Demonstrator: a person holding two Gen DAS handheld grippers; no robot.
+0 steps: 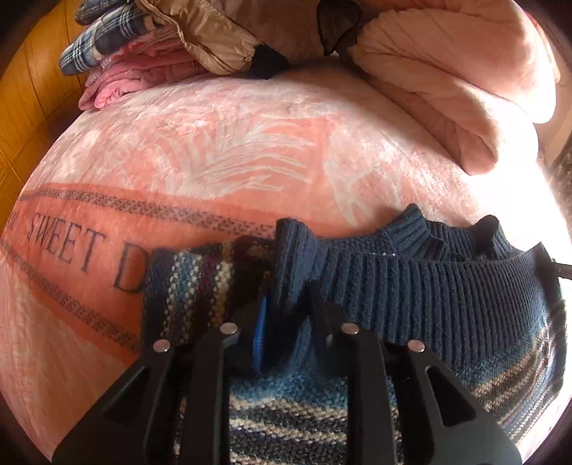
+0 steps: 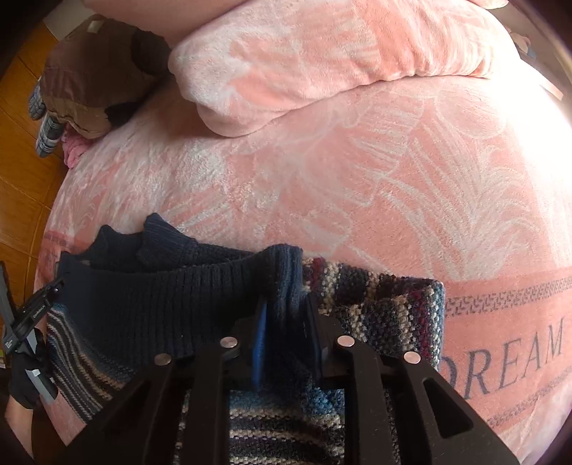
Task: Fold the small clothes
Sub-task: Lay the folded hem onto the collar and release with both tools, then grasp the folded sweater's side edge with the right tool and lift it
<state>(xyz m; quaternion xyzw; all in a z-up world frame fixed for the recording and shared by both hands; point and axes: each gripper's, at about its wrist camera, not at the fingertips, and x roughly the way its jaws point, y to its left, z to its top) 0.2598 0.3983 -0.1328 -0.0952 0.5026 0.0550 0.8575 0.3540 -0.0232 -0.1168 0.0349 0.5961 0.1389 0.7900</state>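
A small knit sweater (image 1: pixel 429 297) with a navy ribbed hem and striped blue, cream and maroon body lies on a pink blanket (image 1: pixel 221 150). My left gripper (image 1: pixel 286 304) is shut on a bunch of the navy knit at the sweater's left end, beside a striped sleeve (image 1: pixel 186 286). In the right wrist view the same sweater (image 2: pixel 143 307) stretches to the left, and my right gripper (image 2: pixel 286 307) is shut on navy knit at its right end, next to a striped sleeve (image 2: pixel 386 307). The other gripper's body (image 2: pixel 28 322) and a gloved hand (image 2: pixel 25 382) show at the far left.
A folded pink quilt (image 1: pixel 447 71) lies at the back right of the bed. A pile of clothes, with a tan jacket (image 1: pixel 221 32), plaid cloth (image 1: pixel 100 39) and pink garments (image 1: pixel 121 78), sits at the back left. Wooden floor (image 1: pixel 32 89) lies beyond the bed's left edge.
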